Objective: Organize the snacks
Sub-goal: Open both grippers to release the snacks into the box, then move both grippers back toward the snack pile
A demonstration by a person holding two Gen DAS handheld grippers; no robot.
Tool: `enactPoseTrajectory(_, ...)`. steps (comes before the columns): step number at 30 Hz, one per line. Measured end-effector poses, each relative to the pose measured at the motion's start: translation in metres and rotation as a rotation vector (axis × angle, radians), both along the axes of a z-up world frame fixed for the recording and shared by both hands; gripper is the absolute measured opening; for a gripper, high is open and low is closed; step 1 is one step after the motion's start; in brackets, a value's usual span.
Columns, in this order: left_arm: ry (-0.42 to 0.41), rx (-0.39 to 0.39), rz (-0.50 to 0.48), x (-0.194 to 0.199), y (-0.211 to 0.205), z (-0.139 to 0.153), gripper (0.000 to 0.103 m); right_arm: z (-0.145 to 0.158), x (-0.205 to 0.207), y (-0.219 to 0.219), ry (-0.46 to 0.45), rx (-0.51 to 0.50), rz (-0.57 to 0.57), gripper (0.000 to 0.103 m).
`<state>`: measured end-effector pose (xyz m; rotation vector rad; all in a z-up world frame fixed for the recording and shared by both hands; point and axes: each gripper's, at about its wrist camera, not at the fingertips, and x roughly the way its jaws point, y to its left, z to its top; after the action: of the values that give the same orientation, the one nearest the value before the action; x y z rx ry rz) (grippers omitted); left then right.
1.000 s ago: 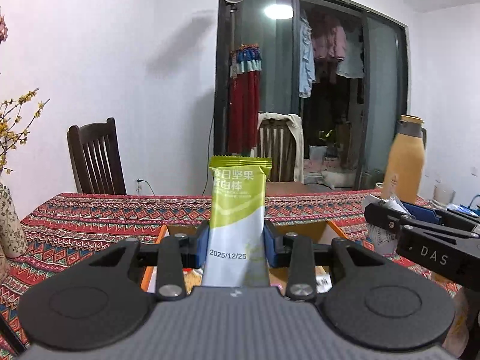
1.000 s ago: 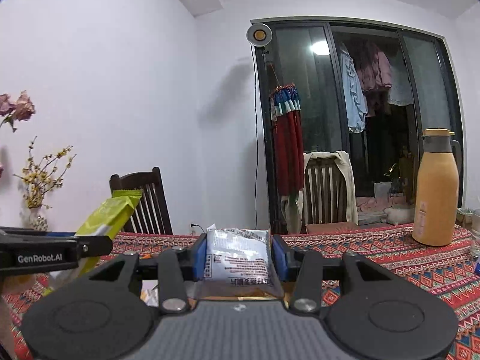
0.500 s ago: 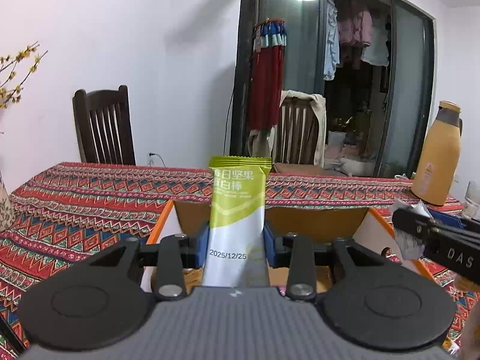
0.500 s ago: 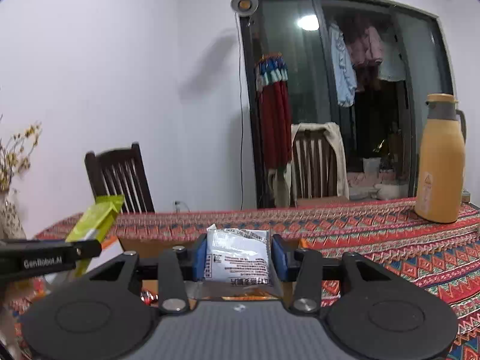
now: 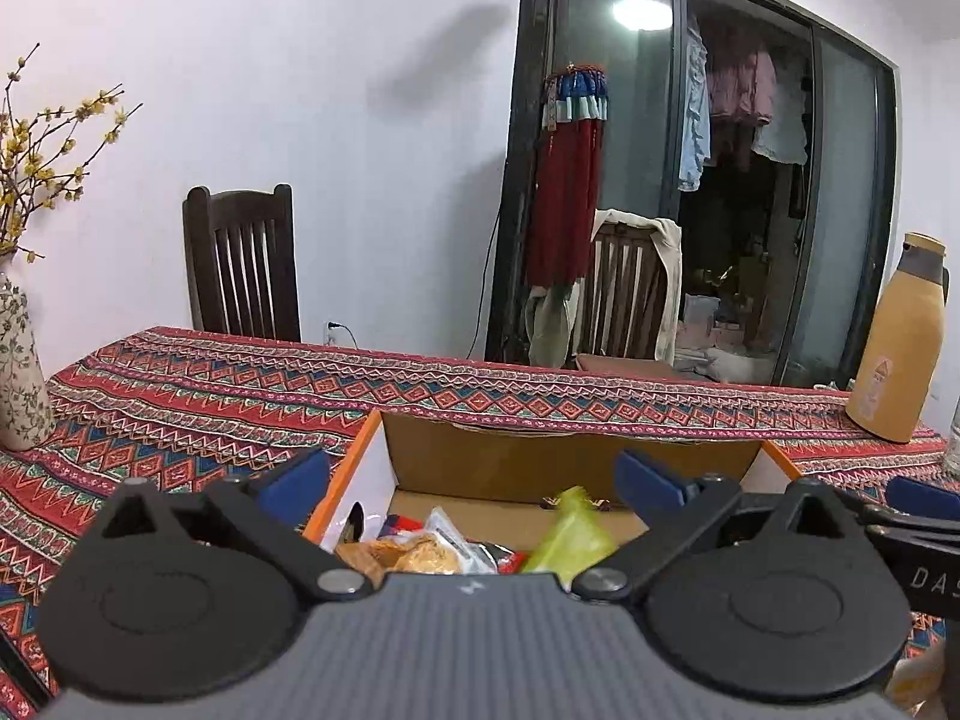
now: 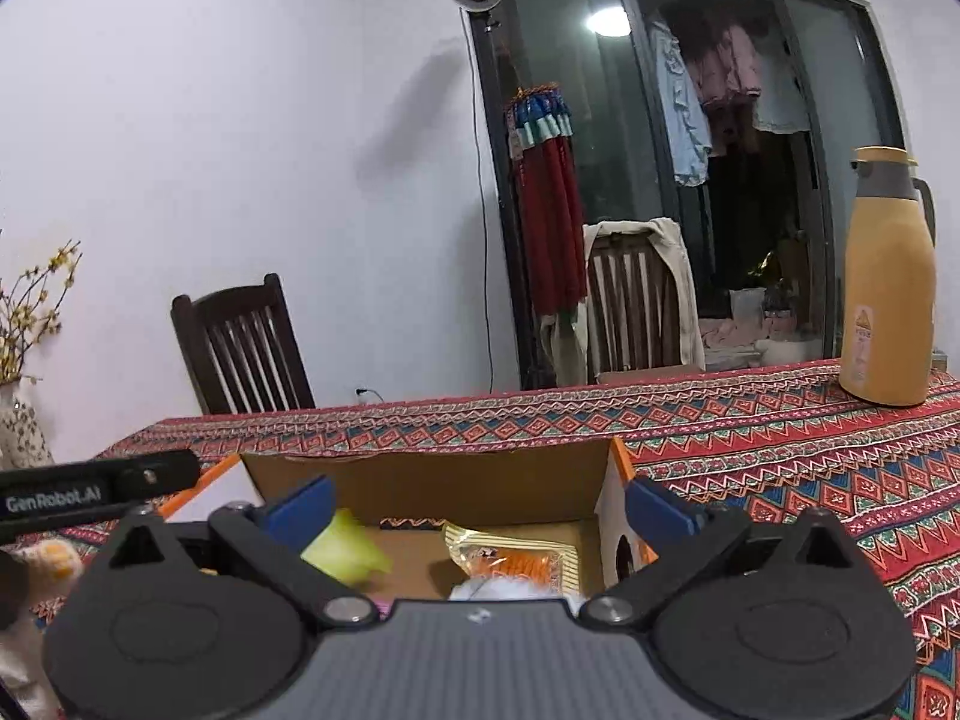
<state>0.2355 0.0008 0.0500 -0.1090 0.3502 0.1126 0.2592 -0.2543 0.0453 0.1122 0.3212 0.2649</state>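
1. L gripper (image 5: 474, 477) fingers spread wide, empty; glossy green bar pouch (image 5: 570, 531) released, now lying in cardboard box (image 5: 564, 456) between them.
2. R gripper (image 6: 480, 501) fingers also apart; crinkly white packet (image 6: 492, 588) dropped in box below.

Tan flask (image 6: 888, 288), vase (image 5: 21, 372), chairs (image 5: 243, 267)

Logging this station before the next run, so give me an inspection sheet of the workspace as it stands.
Surface: patterned tablecloth.
Job's things: open cardboard box holding snacks, green bar among them.
Clutter: orange thermos, flower vase.
Grippers: left gripper and right gripper above the box, jaws open, empty.
Cables: black cord down the wall.
Surroundings: two wooden chairs, glass door, hanging clothes.
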Motion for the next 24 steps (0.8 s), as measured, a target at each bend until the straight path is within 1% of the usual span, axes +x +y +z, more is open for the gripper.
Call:
enactPoseTrajectory(7,0.018,-0.009,0.017,0.003,-0.001,-0.001,0.103,0.000,-0.004,-0.001,-0.008,0.002,-0.012,0.103)
enactPoseTrajectory(15,0.017,0.000,0.010,-0.002,-0.002,-0.002,0.103,0.002,-0.009,-0.002,-0.023,0.003,-0.025,0.103)
enactPoseTrajectory(19,-0.004,0.003,-0.011,-0.014,-0.004,0.008,0.103,0.004,-0.015,-0.003,-0.032,0.005,-0.032,0.103)
enactPoseTrajectory(24,-0.041,0.001,-0.017,-0.037,-0.006,0.029,0.103,0.017,-0.036,-0.004,-0.101,0.012,-0.024,0.103)
